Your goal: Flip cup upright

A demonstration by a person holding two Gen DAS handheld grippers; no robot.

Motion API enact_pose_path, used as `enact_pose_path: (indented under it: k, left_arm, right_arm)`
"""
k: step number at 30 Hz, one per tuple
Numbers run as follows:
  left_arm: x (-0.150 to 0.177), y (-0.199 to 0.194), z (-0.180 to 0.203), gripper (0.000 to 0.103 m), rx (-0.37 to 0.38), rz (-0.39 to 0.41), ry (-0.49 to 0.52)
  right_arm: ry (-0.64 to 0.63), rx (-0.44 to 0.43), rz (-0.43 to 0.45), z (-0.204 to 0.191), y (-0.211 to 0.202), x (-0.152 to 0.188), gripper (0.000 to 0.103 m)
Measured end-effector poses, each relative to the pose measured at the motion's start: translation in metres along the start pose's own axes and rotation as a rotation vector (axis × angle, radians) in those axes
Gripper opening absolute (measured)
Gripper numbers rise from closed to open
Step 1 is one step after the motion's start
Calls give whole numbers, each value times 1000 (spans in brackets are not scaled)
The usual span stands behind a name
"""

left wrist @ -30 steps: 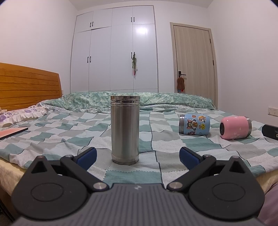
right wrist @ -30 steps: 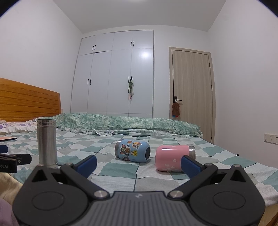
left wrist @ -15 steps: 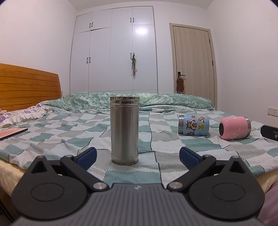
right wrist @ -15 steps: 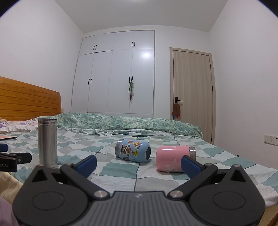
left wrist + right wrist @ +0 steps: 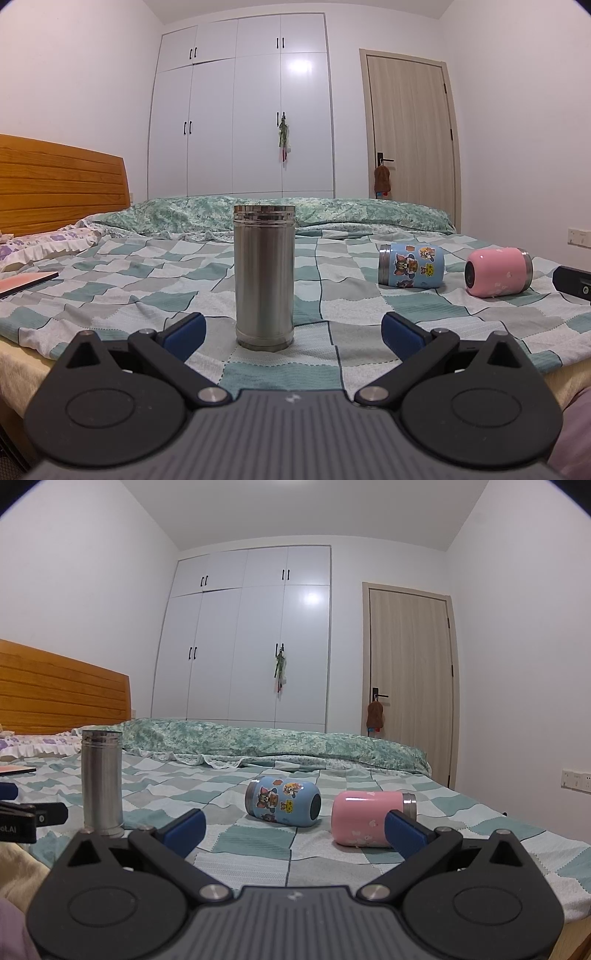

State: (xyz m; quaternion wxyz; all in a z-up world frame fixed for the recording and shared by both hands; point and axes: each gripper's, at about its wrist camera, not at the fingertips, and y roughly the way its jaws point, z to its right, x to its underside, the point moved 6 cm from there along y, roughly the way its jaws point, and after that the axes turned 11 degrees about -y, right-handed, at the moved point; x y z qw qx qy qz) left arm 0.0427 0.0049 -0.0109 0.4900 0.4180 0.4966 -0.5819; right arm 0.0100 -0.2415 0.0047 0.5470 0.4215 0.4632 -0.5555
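Observation:
A tall steel cup (image 5: 264,277) stands upright on the checked bedspread (image 5: 147,280), just beyond my open, empty left gripper (image 5: 291,334). It also shows at the left in the right wrist view (image 5: 102,781). A blue cartoon cup (image 5: 283,801) and a pink cup (image 5: 371,823) lie on their sides ahead of my open, empty right gripper (image 5: 293,829). The pink cup sits close behind the right fingertip (image 5: 404,830). Both lying cups show at the right in the left wrist view, the blue cup (image 5: 412,270) and the pink cup (image 5: 498,271).
A wooden headboard (image 5: 59,192) and pillows (image 5: 44,245) are at the left. A folded green quilt (image 5: 280,746) lies along the far side. A flat pink book (image 5: 26,282) lies at the left edge. Wardrobe and door stand behind.
Both views have shifted very slightly; the cups lie and stand as before. Both grippers stay open.

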Motion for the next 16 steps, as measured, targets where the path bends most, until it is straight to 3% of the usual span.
enact_pose_path:
  k: [16]
  left_arm:
    - [0,1,2,103,-2,1,16]
  right_arm:
    - [-2,0,0,0,0,0,103]
